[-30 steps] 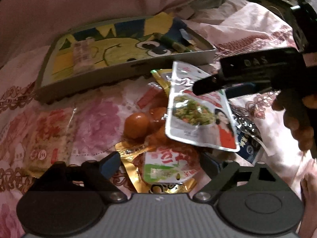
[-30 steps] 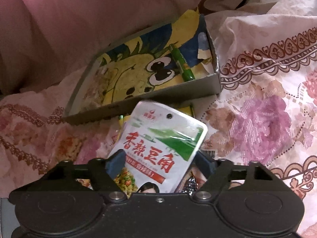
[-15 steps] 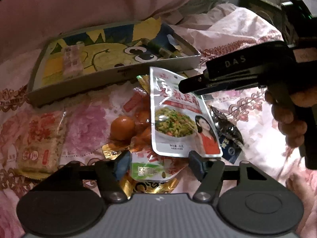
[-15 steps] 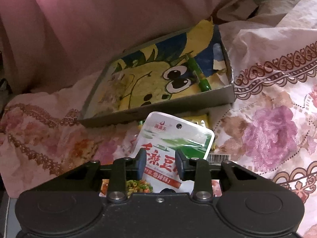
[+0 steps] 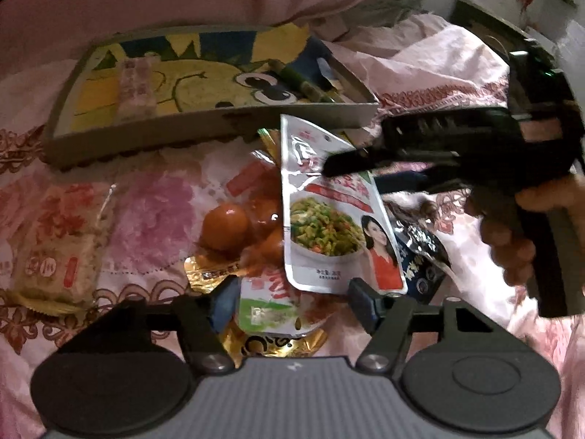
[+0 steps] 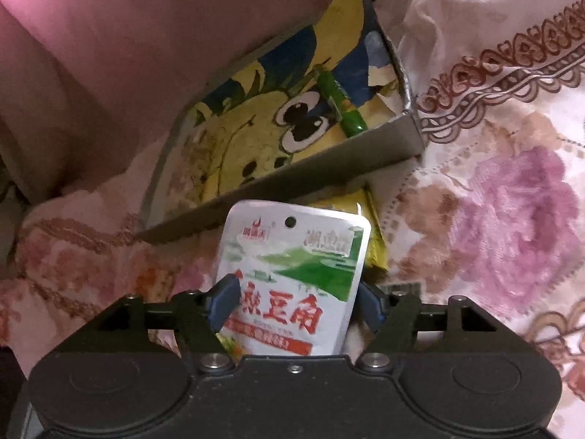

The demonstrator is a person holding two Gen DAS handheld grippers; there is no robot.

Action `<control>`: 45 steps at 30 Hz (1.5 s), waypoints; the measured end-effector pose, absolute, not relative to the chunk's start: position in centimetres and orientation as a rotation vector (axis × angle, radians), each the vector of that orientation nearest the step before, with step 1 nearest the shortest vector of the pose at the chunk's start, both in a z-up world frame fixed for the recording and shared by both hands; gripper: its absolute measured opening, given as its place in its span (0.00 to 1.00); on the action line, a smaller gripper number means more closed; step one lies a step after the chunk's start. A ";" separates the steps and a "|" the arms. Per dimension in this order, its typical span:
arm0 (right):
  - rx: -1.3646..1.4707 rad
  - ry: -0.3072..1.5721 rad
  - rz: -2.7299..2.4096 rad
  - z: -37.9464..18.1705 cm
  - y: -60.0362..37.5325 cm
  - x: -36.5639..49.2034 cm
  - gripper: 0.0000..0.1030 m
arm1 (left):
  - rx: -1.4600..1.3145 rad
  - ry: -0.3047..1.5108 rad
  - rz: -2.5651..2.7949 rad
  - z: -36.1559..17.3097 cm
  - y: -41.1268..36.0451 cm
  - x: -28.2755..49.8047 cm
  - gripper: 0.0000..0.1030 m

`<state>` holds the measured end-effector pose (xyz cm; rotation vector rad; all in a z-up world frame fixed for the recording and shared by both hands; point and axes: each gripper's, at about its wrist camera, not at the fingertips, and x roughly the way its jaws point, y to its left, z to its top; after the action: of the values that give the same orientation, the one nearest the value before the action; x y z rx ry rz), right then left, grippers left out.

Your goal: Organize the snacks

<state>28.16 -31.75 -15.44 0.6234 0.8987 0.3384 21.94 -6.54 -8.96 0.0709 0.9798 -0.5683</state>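
The right tongs have just been opening; their jaws straddle the white bean pouch without pinching it. The left tongs stand open over a green-and-red packet on the bed. Ahead of both lies the cartoon-printed box, holding a green tube. Orange wrapped eggs and a cracker pack crowd left of the pouch.
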 end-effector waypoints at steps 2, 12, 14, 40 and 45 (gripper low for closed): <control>0.611 0.882 0.340 -15.1 -31.6 28.1 0.68 | 0.073 0.981 -0.570 -9.0 -6.6 21.9 0.68; 0.630 0.843 0.479 -12.5 -30.7 27.3 0.33 | 0.074 0.978 -0.575 -8.8 -6.6 21.7 0.67; 0.627 0.846 0.516 -12.0 -30.4 26.8 0.33 | 0.060 0.983 -0.573 -8.7 -6.4 21.8 0.67; 0.275 1.002 0.682 -12.5 -25.8 24.9 0.36 | 0.114 0.988 -0.553 -8.8 -6.7 21.4 0.67; 0.367 0.966 0.700 -11.3 -27.1 24.6 0.26 | 0.078 0.992 -0.551 -8.8 -6.2 21.5 0.68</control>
<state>24.57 -27.08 -11.32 0.3667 0.9658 0.7003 21.54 -6.19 -8.78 0.0784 0.9924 -0.5513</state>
